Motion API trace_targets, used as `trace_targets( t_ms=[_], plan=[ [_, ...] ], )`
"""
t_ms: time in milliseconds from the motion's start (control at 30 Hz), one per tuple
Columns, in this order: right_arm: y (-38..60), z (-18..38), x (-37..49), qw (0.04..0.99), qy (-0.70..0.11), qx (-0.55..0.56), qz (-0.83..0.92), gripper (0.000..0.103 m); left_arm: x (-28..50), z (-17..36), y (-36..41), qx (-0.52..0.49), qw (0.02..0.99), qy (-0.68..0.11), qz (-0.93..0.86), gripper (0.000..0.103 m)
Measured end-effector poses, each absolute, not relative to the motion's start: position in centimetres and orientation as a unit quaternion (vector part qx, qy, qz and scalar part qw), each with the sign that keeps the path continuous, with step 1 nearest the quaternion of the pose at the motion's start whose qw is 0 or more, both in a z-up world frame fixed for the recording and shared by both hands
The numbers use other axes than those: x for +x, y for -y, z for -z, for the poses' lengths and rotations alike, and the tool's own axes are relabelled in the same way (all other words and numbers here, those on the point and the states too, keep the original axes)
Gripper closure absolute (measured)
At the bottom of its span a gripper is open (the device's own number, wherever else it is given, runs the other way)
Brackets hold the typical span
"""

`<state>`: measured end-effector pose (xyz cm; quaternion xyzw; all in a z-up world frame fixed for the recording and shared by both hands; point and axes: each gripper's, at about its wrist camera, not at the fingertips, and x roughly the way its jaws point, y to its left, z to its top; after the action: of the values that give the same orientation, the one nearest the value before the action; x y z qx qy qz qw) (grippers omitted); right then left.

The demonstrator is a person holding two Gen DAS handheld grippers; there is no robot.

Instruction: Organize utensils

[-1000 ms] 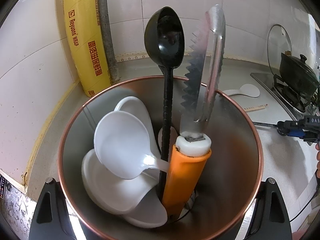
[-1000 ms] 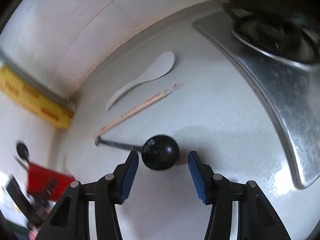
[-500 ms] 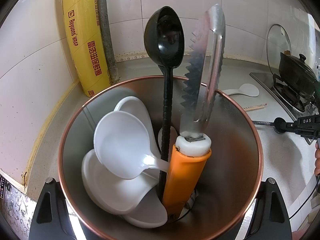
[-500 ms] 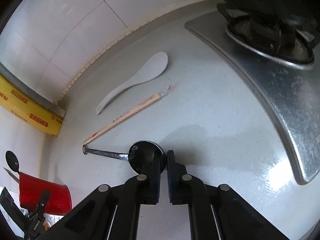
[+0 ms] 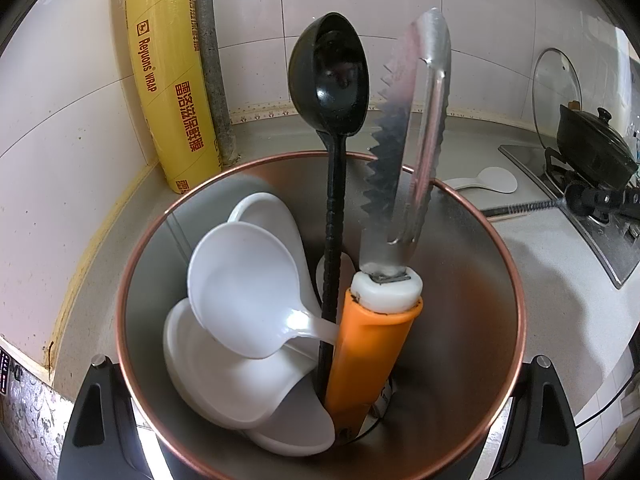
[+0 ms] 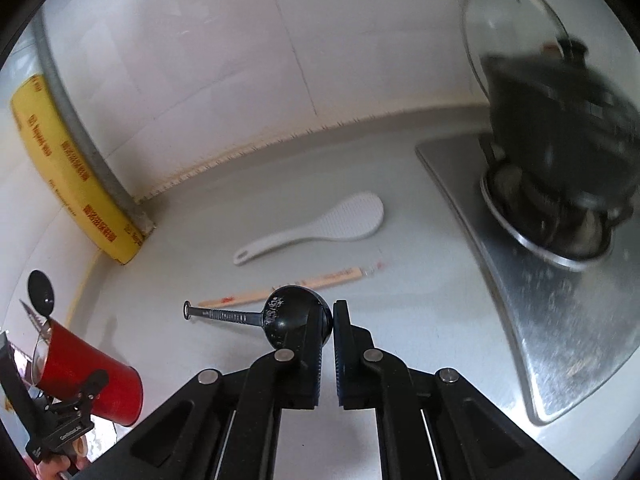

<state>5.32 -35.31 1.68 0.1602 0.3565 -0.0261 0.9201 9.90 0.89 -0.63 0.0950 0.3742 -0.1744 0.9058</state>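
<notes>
Glossy black round-bowled ladle [image 6: 294,314] with ribbed handle, pinched at its bowl rim in clenched right gripper [image 6: 328,322], above grey speckled worktop [image 6: 248,368]. Beneath: one flat white rice paddle [image 6: 320,226], one paper-sleeved chopstick pair [image 6: 288,286]. Left gripper [image 5: 320,408] clamped on red steel-lined cup [image 5: 472,300] holding one black ladle, serrated tongs, three white spoons.

1. Two black ladles [image 5: 328,76] [image 6: 294,314].
2. One red cup [image 6: 86,376].
3. One rice paddle [image 6: 320,226].
4. One serrated knife [image 5: 400,152].
5. One pair of wrapped chopsticks [image 6: 304,286].
6. One cling-wrap box [image 5: 170,72].
</notes>
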Motion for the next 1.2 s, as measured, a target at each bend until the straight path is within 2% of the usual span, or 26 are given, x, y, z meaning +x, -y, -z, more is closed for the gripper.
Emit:
trace_targets(
  t_ms=[700, 967, 1200],
  plan=[
    [29.1, -15.2, -0.4, 0.975, -0.197, 0.070, -0.076, 0.097, 9.1, 0.8, -1.0, 0.094, 0.909, -0.367, 0.175, 0.012],
    [25.0, -16.9, -1.9, 0.977, -0.178, 0.007, -0.118, 0.097, 9.3, 0.9, -1.0, 0.099, 0.907, -0.366, 0.182, 0.012],
    [22.1, -15.9, -1.2, 0.970, -0.199, -0.044, -0.135, 0.097, 9.4, 0.9, -1.0, 0.101, 0.908, -0.365, 0.182, 0.012]
  ],
)
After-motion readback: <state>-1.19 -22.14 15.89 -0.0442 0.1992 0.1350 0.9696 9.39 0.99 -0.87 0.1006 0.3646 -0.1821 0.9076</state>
